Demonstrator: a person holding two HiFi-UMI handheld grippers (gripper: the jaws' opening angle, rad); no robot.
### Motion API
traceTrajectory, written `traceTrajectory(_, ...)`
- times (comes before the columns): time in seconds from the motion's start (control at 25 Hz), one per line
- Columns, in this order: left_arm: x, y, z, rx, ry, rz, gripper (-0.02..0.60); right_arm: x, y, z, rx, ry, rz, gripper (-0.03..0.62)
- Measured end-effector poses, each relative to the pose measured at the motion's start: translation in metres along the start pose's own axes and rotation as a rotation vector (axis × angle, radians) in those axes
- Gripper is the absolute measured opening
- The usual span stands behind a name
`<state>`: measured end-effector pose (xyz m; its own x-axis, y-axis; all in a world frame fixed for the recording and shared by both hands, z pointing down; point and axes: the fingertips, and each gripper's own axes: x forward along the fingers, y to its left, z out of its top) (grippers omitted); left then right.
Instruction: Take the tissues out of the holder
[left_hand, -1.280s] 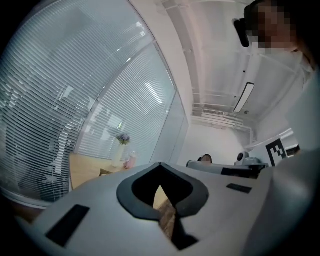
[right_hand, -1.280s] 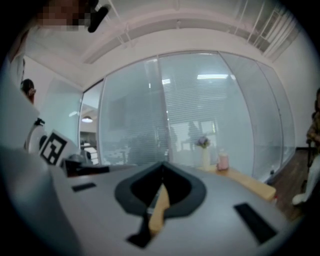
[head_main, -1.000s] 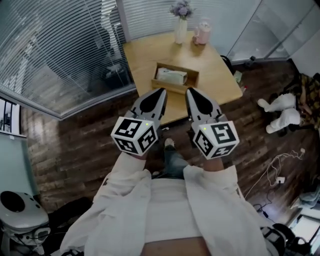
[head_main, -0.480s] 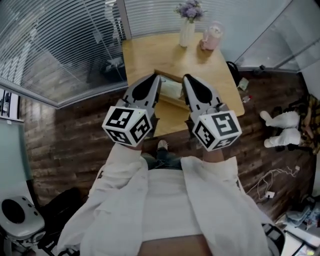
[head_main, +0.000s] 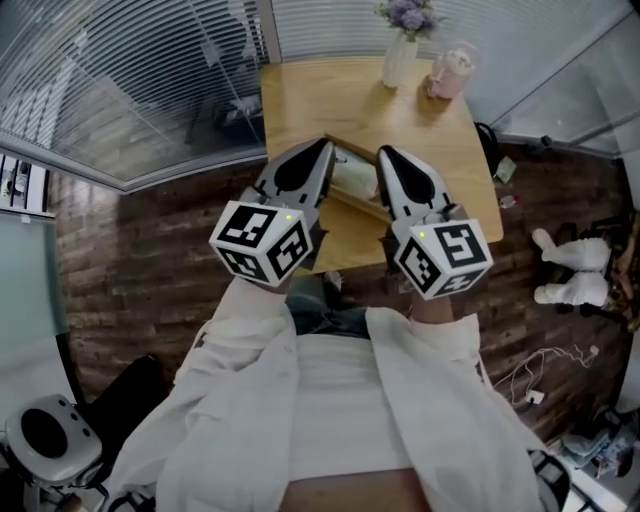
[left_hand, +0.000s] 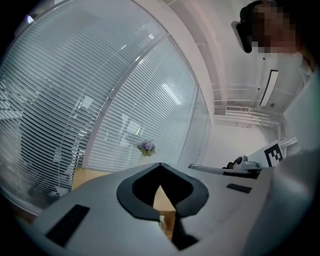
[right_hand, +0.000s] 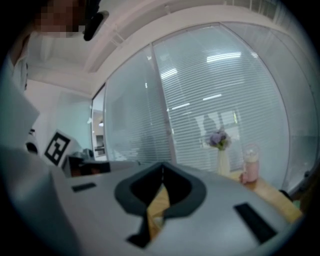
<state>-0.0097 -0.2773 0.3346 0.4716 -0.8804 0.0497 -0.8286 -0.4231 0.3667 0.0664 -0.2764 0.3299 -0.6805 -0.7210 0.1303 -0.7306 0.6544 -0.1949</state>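
The left claw (head_main: 321, 150) and the right claw (head_main: 384, 155) are held side by side, near each other, in front of the person's body, both pointing toward a wooden desk (head_main: 320, 95). In its own view the left claw (left_hand: 160, 165) is clenched, its tips touching with nothing between them. The right claw (right_hand: 161, 166) is clenched the same way and is also empty. On the desk lies the wooden holder (head_main: 357, 203), open at the top, and the head view shows it in the gap between the 2 claws. The pale tissues (head_main: 352, 172) are inside it, and neither claw touches them. At the far edge of the desk stand a white vase (head_main: 399, 66) of purple flowers (head_main: 410, 15) and, just beside it, a pink cup (head_main: 450, 72). The floor (head_main: 150, 260) is dark wood planking.
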Motion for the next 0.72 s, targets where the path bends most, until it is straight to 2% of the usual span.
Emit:
traceTrajectory(0.2,0.002,0.005,0.003,0.016,0.022,-0.022,0.008,0.010,-0.003,-0.002,0.014,0.007,-0.015,0.012)
traceTrajectory(0.52,0.008,0.022,-0.007,-0.025,0.066,-0.034,0.008,0.027,-0.008,-0.009,0.000,0.061,-0.046,0.012)
traceTrajectory(0.72,0.010,0.030,-0.018,-0.056,0.080,-0.038,0.008,0.033,-0.007,-0.023,0.021,0.108,-0.020,0.014)
